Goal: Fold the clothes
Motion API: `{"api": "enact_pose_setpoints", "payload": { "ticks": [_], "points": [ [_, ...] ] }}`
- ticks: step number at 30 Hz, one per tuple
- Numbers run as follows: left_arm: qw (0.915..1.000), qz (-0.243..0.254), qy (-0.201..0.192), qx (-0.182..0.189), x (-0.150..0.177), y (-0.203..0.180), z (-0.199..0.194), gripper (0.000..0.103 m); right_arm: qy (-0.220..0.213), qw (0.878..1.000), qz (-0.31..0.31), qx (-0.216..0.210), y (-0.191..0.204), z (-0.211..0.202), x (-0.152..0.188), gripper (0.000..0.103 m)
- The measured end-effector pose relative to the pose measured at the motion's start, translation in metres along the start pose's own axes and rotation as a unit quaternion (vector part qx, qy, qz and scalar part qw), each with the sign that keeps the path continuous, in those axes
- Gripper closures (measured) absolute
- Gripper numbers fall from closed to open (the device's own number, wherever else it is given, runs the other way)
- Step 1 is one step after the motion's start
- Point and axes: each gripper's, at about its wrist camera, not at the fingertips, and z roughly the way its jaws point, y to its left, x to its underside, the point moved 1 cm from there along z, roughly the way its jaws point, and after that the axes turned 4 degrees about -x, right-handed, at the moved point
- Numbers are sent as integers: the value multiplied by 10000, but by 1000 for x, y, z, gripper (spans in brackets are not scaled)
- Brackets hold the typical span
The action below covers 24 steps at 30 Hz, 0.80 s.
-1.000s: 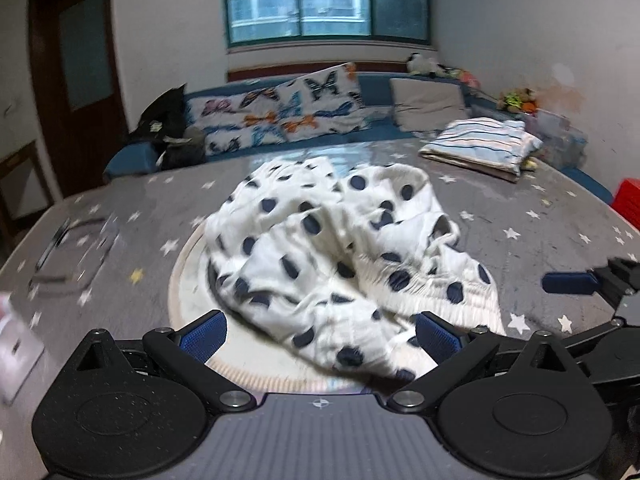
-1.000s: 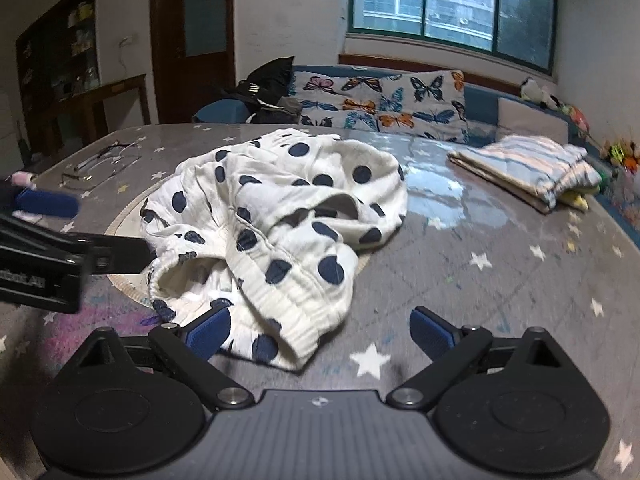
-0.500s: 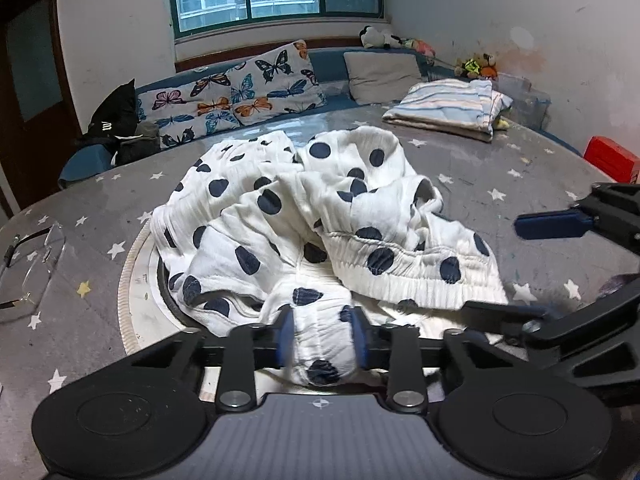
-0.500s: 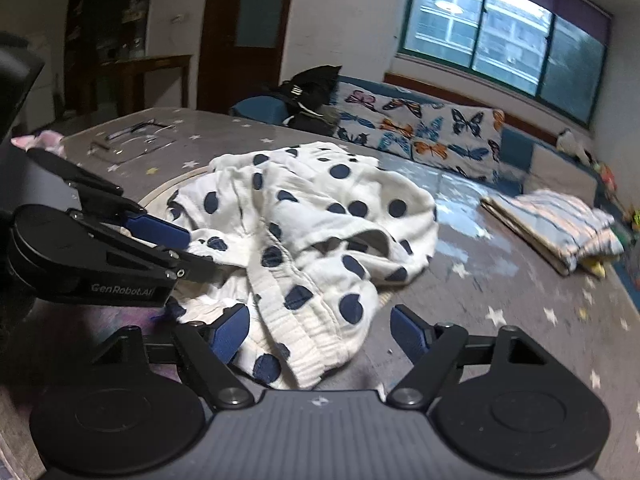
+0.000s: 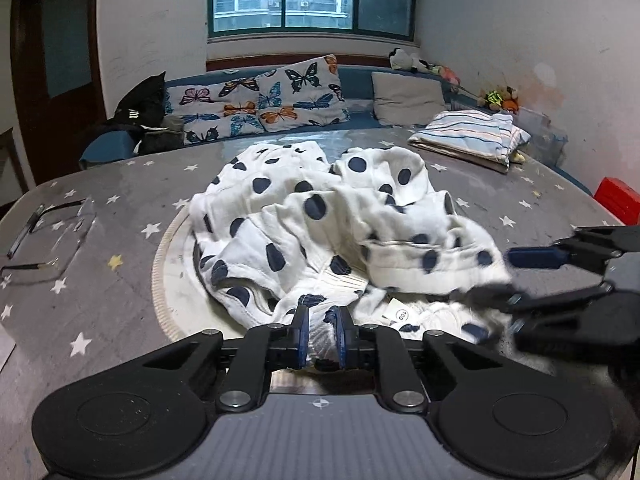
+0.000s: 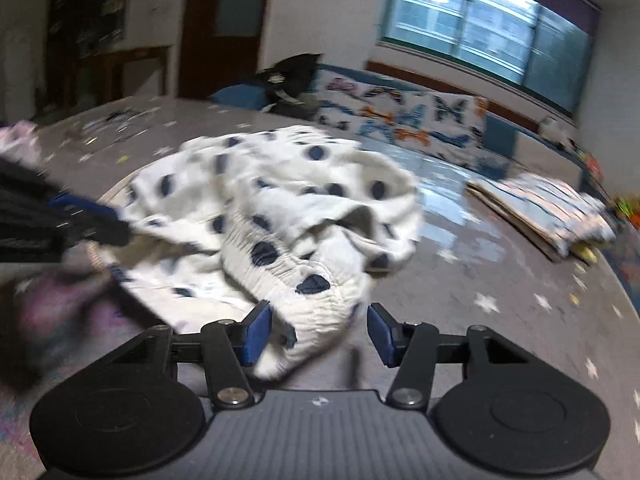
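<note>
A crumpled white garment with dark blue dots (image 5: pixel 328 228) lies on the grey star-patterned table, partly over a round mat (image 5: pixel 168 280). My left gripper (image 5: pixel 321 338) is shut on the garment's near hem. My right gripper (image 6: pixel 318 330) is open, its blue pads on either side of the gathered elastic waistband (image 6: pixel 316 308). The right gripper also shows at the right of the left wrist view (image 5: pixel 520 276), and the left gripper shows at the left of the right wrist view (image 6: pixel 84 216). The right wrist view is blurred.
A folded striped garment (image 5: pixel 472 136) lies at the table's far right. Eyeglasses (image 5: pixel 36 240) lie on a clear sheet at the left. A sofa with butterfly cushions (image 5: pixel 260 100) and a black bag (image 5: pixel 140 108) stands behind the table. A red box (image 5: pixel 620 200) sits at the right edge.
My left gripper closed on the garment's near hem and stays shut on it. My right gripper moved in around the waistband, its jaws narrowing, and the cloth has been pulled and shifted.
</note>
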Motion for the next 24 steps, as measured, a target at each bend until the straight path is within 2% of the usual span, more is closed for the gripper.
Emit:
{"api": "enact_pose_setpoints", "payload": {
  "ticks": [5, 7, 13, 19, 21, 24],
  "points": [
    [9998, 180, -43, 6, 5, -4, -6, 81, -75, 9999, -50, 79, -8, -10, 2, 48],
    [9994, 327, -64, -9, 5, -8, -5, 73, -98, 9997, -240, -43, -1, -11, 1, 48],
    [9957, 903, -209, 13, 2, -22, -3, 68, -171, 9955, -906, -201, 27, -7, -4, 47],
    [9924, 1216, -175, -13, 4, -25, 11, 68, -53, 9844, -1759, 52, 48, 5, 1, 48],
    [9922, 1230, -179, -45, 5, -24, 14, 79, -13, 9820, -1881, 143, 49, 10, 3, 48],
    [9936, 1095, -263, -65, 5, -19, 11, 88, -97, 9853, -1696, 198, 43, 6, 1, 62]
  ]
}}
